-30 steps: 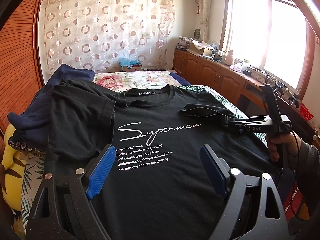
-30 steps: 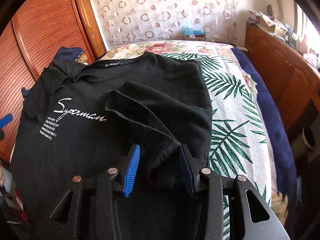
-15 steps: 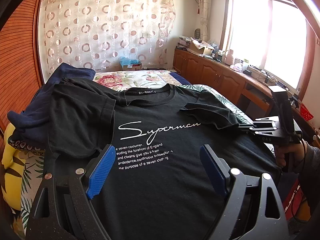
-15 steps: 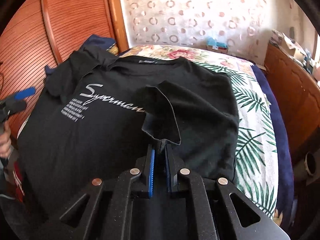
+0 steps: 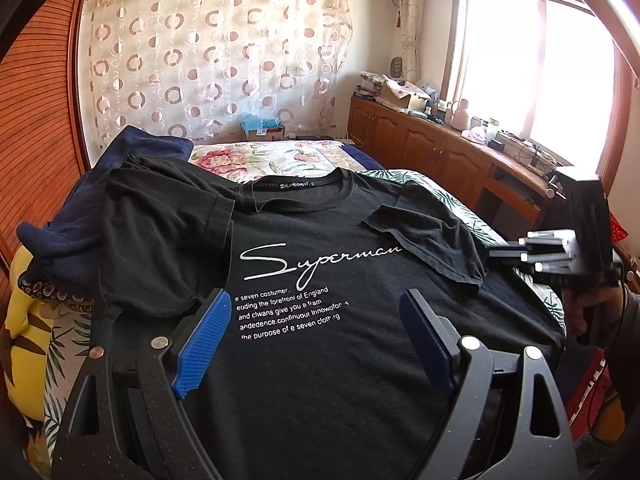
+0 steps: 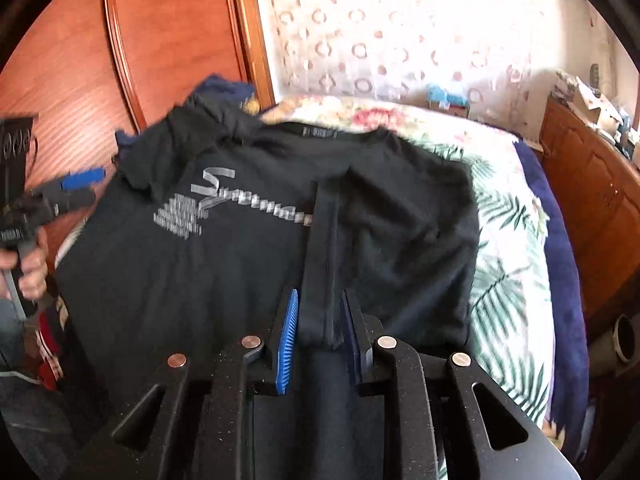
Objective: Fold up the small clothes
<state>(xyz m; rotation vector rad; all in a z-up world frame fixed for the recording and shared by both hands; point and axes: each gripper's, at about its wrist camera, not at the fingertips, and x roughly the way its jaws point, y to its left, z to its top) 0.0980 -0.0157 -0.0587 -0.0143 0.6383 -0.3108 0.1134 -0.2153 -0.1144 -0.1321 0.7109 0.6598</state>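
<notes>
A black T-shirt (image 5: 320,320) lies face up on the bed (image 6: 508,264). It has white writing on the front, and the big word says "Superman". The neck hole points to the far end of the bed, toward the curtain (image 5: 216,64) with circles on it.

The left tool (image 5: 310,340) is over the near part of the shirt. Its two blue pads (image 5: 202,344) are wide apart, and nothing is squeezed between them. The shirt's front just shows in the gap.

The right tool (image 6: 320,336) is at the other side of the shirt. Its pads are close together but they are opening. A strip of the black sleeve (image 6: 320,260) stands up between them. The picture is blurry there, but the pads do not seem to squeeze the cloth.

In the left tool's view the sleeve is folded in over the shirt's front, and it covers the end of the big word.

A dark blue cloth (image 5: 80,216) sits in a pile beside the shirt, near the wooden wall (image 5: 32,128).
</notes>
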